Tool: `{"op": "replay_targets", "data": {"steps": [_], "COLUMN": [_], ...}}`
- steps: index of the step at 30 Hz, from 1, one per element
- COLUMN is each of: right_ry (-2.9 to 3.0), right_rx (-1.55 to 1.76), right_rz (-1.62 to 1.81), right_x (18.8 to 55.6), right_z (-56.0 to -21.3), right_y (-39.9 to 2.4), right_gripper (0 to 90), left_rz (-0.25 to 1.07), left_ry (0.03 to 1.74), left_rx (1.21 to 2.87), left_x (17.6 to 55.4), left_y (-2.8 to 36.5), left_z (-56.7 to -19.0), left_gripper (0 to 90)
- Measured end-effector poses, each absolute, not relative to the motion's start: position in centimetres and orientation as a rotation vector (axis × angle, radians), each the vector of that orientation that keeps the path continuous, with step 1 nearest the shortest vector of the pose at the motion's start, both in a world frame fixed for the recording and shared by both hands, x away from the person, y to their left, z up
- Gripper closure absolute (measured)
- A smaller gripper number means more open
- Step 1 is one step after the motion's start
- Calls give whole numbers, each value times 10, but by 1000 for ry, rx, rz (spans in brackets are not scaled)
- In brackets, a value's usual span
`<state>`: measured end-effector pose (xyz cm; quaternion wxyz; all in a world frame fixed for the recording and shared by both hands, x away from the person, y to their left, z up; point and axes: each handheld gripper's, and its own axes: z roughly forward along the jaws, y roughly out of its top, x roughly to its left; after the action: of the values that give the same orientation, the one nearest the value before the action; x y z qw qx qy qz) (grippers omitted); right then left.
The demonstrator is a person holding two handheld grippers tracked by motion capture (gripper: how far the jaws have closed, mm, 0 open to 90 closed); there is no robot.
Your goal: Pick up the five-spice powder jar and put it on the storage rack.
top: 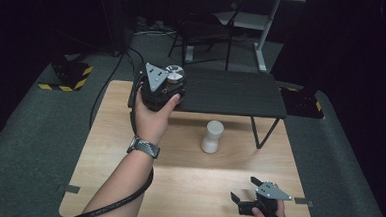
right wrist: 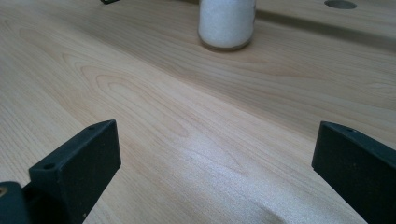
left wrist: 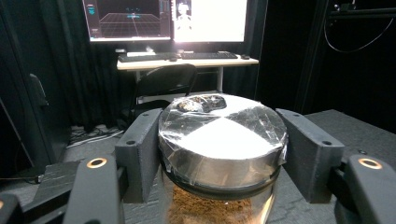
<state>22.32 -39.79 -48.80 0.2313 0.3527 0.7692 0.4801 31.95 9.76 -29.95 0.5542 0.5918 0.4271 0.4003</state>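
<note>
Left gripper [top: 168,89] has its fingers [left wrist: 140,149] clamped on the jar [left wrist: 219,154], just under the metal lid [left wrist: 224,135]. It holds the jar at the left end of the black shelf [top: 232,93], at about deck height. In the high view the lid sits over the shelf's corner.

Right gripper [top: 248,204] sits low over the worktop [top: 187,188] near the front edge, fingers [right wrist: 79,163] spread wide, nothing between them. White bottle [top: 212,136] stands apart on the worktop, in front of the shelf.

Risks:
- Grip is on smooth glass right below the lid. Any tilt and the jar could slide down through the pads. The lid lip is the only catch.
- Lid top is covered in crinkled clear tape. If it's not screwed tight, the brown powder inside spills on a tip.
- Jar looks close to the shelf corner. Set down too near the edge, it could overhang and drop to the worktop.
- Shelf stands on thin wire legs, so a hard set-down or side bump could rock it.
- Left cable [top: 116,202] trails along the forearm and could drag on the worktop edge.

Hard to read:
- Jar base is hidden by the hand [top: 153,116] and gripper body, so I can't tell if it's touching the shelf or hanging clear.
- Jar's lower half is cut off in the left gripper view. Fill level unknown.
- Bottle top is cropped in the right gripper view.
- Dark lump on the lid's far edge is unclear, maybe bunched tape.
</note>
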Motion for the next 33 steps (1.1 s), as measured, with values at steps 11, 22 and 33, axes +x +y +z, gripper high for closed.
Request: {"op": "replay_targets", "data": {"steps": [11,22,33], "right_ry": [2114,2113,2111], "right_rx": [968,969,977], "right_rz": [1341,1352,1355], "right_x": [224,224,224], "right_z": [-489,-490,-490], "right_y": [-401,-403,-404], "right_gripper": [7,7,6], "left_rz": [951,949,929], "left_ry": [1039,1050,1064], "left_rx": [1409,1398,1399], "left_x": [339,352,356], "left_y": [85,80,80], "left_z": [-302,-303,-306], "left_gripper": [350,350,350]}}
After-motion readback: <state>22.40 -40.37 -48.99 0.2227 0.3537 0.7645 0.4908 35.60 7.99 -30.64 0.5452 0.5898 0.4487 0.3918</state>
